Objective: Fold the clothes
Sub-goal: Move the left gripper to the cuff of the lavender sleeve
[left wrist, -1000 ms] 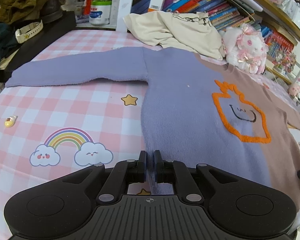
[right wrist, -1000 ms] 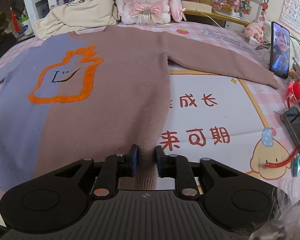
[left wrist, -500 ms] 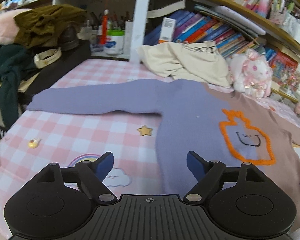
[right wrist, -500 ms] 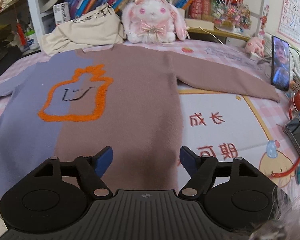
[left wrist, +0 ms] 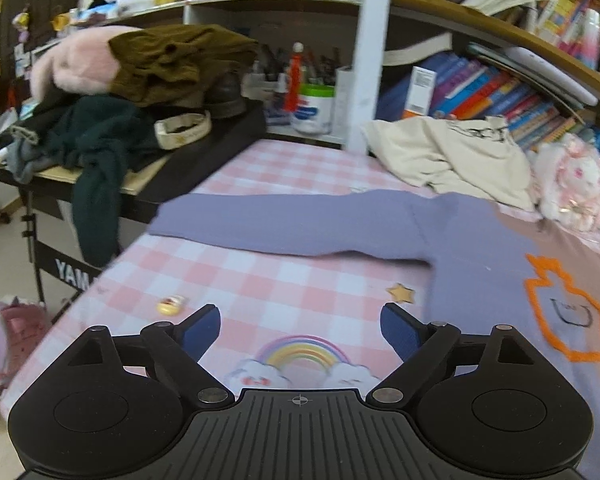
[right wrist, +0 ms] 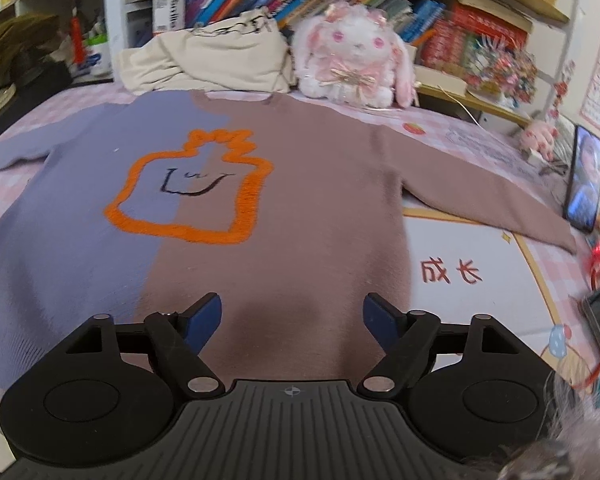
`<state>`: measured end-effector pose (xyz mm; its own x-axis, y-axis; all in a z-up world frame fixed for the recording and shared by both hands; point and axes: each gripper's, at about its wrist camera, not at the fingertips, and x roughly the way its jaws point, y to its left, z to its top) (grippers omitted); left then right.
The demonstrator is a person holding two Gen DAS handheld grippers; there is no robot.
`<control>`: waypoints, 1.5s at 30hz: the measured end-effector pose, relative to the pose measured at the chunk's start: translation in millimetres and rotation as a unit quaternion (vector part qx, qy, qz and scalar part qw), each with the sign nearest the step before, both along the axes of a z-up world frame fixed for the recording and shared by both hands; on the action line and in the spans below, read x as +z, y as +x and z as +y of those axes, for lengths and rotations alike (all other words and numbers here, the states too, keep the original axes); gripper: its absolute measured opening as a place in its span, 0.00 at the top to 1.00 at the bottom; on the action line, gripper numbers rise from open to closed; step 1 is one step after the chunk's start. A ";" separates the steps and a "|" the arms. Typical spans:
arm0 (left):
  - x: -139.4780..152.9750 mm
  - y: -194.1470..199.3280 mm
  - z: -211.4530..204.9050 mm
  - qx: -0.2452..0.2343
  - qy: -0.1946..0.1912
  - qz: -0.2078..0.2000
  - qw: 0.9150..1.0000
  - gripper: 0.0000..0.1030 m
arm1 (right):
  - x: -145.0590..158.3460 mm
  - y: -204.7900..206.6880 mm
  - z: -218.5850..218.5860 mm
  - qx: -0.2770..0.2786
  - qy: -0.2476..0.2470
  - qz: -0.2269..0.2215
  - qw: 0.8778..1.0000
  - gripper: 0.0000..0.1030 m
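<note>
A half-lilac, half-mauve sweater (right wrist: 300, 208) with an orange outlined figure lies flat, front up, on the pink checked table (left wrist: 284, 276), both sleeves spread out. Its lilac sleeve (left wrist: 292, 220) reaches left in the left wrist view. My left gripper (left wrist: 300, 330) is open above the rainbow print, left of the sweater body, holding nothing. My right gripper (right wrist: 292, 314) is open above the mauve lower body, raised off the cloth, with nothing between its fingers. The mauve sleeve (right wrist: 480, 196) runs toward the right.
A cream garment (right wrist: 212, 60) and a plush rabbit (right wrist: 352, 60) sit at the back by the bookshelves. A phone (right wrist: 586, 184) stands at the right edge. A side desk with piled dark clothes (left wrist: 112, 128) is on the left. A small yellow toy (left wrist: 171, 305) lies on the table.
Both grippers let go of the sweater's lower hem, opened and lifted. The left one has swung left, away from the sweater body.
</note>
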<state>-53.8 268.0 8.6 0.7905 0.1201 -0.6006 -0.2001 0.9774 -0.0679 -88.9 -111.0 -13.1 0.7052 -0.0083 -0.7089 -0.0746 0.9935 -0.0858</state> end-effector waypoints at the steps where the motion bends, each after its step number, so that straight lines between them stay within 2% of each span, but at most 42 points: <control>1: -0.1 1.0 3.5 0.004 0.003 -0.001 1.000 0.13 | 0.1 -0.3 2.7 0.004 -0.004 -0.001 1.000 0.23; 13: -4.7 18.5 32.2 0.027 0.032 -0.003 0.999 0.12 | -3.4 0.5 22.4 0.034 -0.035 0.009 0.999 0.23; 22: -8.3 27.7 38.9 0.034 0.035 -0.006 0.999 0.12 | -5.9 2.8 30.0 0.046 -0.045 0.008 0.998 0.23; 28: -11.7 38.2 49.7 0.043 0.029 -0.008 0.999 0.12 | -5.7 4.1 25.7 0.033 -0.046 0.006 0.998 0.23; 36: -23.7 62.2 82.9 0.095 -0.015 -0.016 0.995 0.12 | -8.1 5.0 22.0 0.024 -0.052 0.012 0.998 0.23; 42: -28.3 85.4 104.5 0.127 -0.002 -0.027 0.992 0.12 | -9.2 5.5 22.0 0.025 -0.060 0.014 0.998 0.23; 45: -33.9 97.3 118.8 0.143 -0.014 -0.020 0.989 0.13 | -8.0 5.3 19.3 0.019 -0.063 0.012 0.998 0.23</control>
